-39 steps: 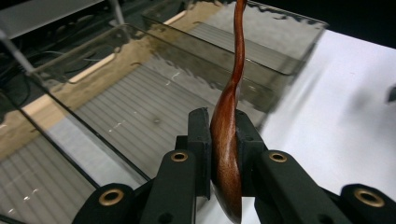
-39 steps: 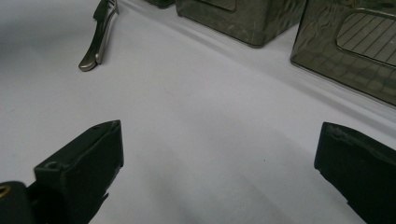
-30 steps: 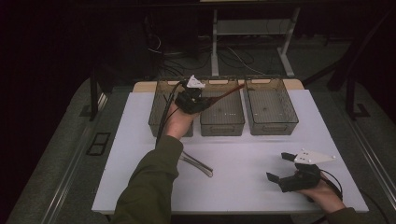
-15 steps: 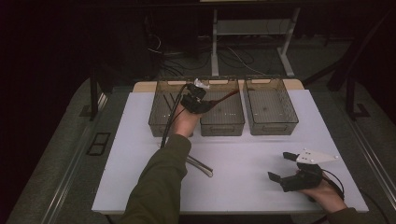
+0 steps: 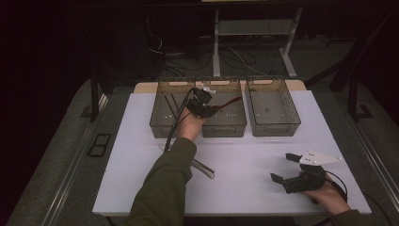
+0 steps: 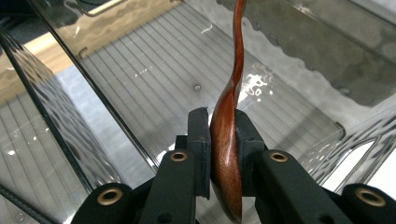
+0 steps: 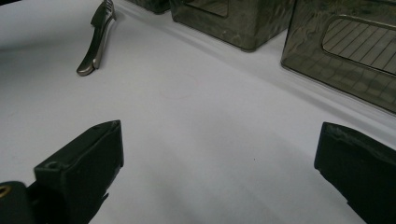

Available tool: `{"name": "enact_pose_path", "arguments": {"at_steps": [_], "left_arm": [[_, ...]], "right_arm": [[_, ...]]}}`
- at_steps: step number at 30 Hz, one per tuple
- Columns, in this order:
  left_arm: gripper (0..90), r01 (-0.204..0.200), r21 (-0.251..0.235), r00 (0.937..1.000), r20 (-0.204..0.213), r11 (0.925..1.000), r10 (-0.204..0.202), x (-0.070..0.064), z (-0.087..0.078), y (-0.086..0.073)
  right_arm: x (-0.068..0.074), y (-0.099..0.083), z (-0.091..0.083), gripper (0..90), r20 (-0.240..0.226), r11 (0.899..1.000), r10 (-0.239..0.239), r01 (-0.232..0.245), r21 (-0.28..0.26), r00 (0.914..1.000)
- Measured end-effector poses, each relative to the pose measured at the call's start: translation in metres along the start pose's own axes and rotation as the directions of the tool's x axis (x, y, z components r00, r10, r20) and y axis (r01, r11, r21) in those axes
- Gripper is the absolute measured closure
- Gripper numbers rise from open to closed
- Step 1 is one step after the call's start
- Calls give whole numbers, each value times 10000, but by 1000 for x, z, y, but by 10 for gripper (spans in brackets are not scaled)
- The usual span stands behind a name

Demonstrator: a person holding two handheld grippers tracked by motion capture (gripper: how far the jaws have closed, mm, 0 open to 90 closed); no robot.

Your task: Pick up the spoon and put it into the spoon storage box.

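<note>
While the left tool [image 6: 223, 154] is held over the middle bin [image 5: 225, 123] near the top middle of the high view, a brown wooden spoon [image 6: 231, 116] is pinched tight between its jaws. The spoon is gripped at its wide end, and its thin handle is pointed up and away over the ribbed bin floor. The right tool [image 5: 291, 170] is rested on the white bench [image 5: 244, 160] at the lower right, with its jaws spread wide and nothing held. A grey metal piece [image 7: 97, 39] is seen lying on the bench at the upper left of the right gripper view.

A slip could happen, because the wood is smooth and curved. If the spoon is let go too high, it could bounce, or be caught on the bin wall.
</note>
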State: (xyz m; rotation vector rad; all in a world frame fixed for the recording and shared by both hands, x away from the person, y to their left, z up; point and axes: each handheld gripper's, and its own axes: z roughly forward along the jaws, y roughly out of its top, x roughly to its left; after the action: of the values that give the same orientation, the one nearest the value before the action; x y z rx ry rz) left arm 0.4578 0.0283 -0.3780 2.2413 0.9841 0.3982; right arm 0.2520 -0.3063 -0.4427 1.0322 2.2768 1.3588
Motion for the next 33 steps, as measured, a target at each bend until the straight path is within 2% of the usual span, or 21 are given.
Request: {"name": "enact_pose_path", "arguments": {"at_steps": [7, 14, 18, 19, 24, 25, 27, 28, 33], "left_arm": [[735, -52, 155, 9999, 160, 9999, 50, -1, 3, -1], [670, 88, -318, 9989, 458, 9995, -73, -1, -4, 0], [617, -65, -730, 9972, 738, 9973, 119, 0, -15, 1], [606, 2, -952, 9962, 868, 9955, 81, -1, -18, 1], [527, -152, -1506, 9891, 1427, 9885, 369, -1, -34, -2], [511, -187, -1621, 9859, 1610, 9866, 452, -1, -38, -3], [480, -411, -1823, 9826, 1707, 9824, 728, -1, -44, -5], [465, -299, -1993, 9808, 1831, 9795, 672, -4, -48, -7], [405, -475, -2452, 9697, 2213, 9683, 1036, -12, -63, -14]], "right_arm": [[0, 0, 0, 6, 30, 10000, -9, 9, 7, 10000], [0, 0, 0, 6, 9, 10000, -2, 2, 11, 10000], [0, 0, 0, 6, 18, 10000, 4, -4, 12, 10000], [0, 0, 0, 6, 37, 10000, 10, -10, 16, 10000], [0, 0, 0, 6, 14, 10000, -4, 4, 26, 10000], [0, 0, 0, 6, 17, 10000, 3, -3, 32, 10000], [0, 0, 0, 6, 29, 10000, 16, -17, 35, 10000], [0, 0, 0, 6, 28, 10000, 14, -14, 32, 10000], [0, 0, 1, 6, 25, 10000, -3, 3, 48, 10000]]}}
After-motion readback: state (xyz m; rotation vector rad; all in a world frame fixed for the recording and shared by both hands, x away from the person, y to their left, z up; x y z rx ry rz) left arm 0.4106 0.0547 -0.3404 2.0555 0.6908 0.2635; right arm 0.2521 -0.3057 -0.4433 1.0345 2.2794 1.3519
